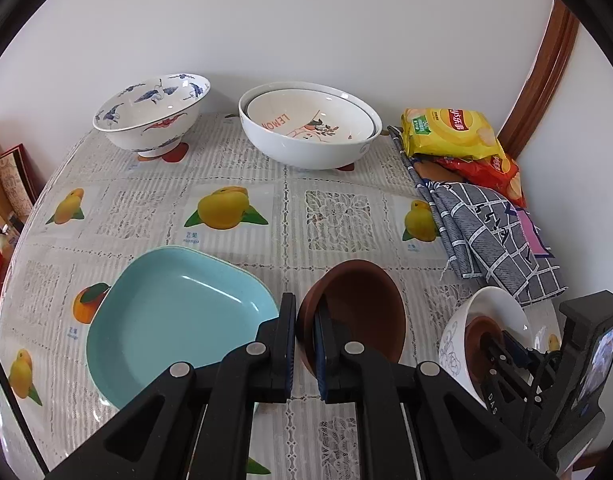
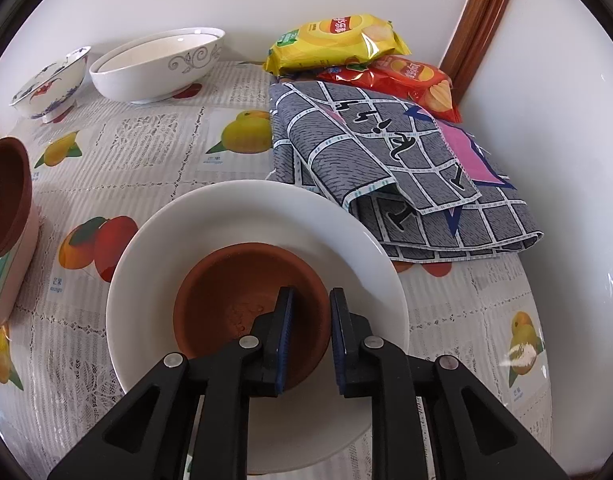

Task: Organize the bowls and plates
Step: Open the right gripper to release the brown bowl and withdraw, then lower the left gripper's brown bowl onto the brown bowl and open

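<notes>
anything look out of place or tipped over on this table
Yes: a brown bowl is tilted on its side, its rim pinched in the left gripper. Chip bags and a folded cloth sit among the dishes.

A home dining corner: fruit-print tablecloth (image 1: pixel 242 184), crisp packets (image 2: pixel 338 42), folded cloth (image 2: pixel 406 160).

My left camera looks steeply down along my left tool (image 1: pixel 304 344), close over the worktop (image 1: pixel 242 184), facing the wall. My right camera looks likewise down along my right tool (image 2: pixel 310 340), close over a white bowl (image 2: pixel 242 208). Both views share the far bowls (image 1: pixel 306 128) (image 2: pixel 154 68), cloth (image 1: pixel 490 236) (image 2: pixel 386 160) and chip bags (image 1: pixel 446 132) (image 2: pixel 338 40).
</notes>
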